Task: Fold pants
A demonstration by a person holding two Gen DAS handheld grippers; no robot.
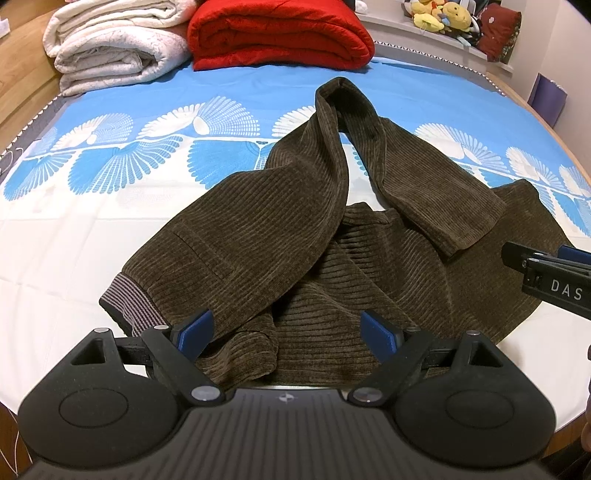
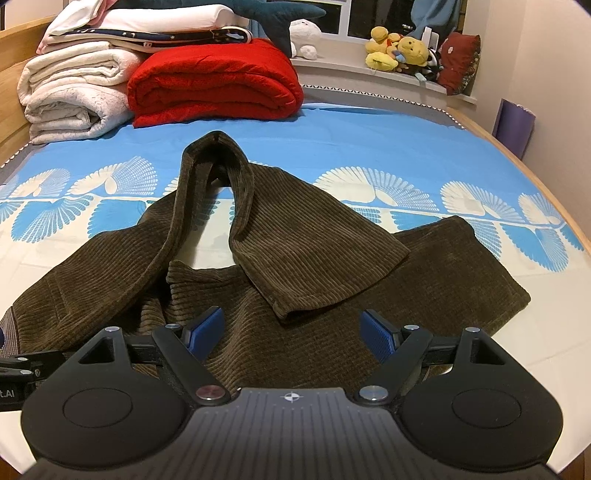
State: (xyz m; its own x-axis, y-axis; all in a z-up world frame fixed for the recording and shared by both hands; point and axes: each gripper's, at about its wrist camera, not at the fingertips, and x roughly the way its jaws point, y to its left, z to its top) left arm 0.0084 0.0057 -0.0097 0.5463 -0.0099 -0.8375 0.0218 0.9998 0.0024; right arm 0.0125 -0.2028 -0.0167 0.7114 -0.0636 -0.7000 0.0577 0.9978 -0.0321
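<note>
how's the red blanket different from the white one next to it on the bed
The red blanket is vivid red, while the white blanket is off-white and looks duller. The red blanket has nothing stacked on it, though a dark plush overlaps its top edge; the white blanket carries more folded bedding. The red blanket sits nearer the bed's middle, the white blanket at the side edge. Both are thick and folded.

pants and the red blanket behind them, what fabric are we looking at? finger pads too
Pants: looks like soft wide-wale corduroy or chenille, matte olive-brown, given the raised parallel ribs; striped knit waistband.
Red blanket: probably fleece or plush, going by its fuzzy matte nap and thick rounded folds.
Finger pads: blue, finely ridged, likely rubber or moulded plastic; cannot tell which.
</note>
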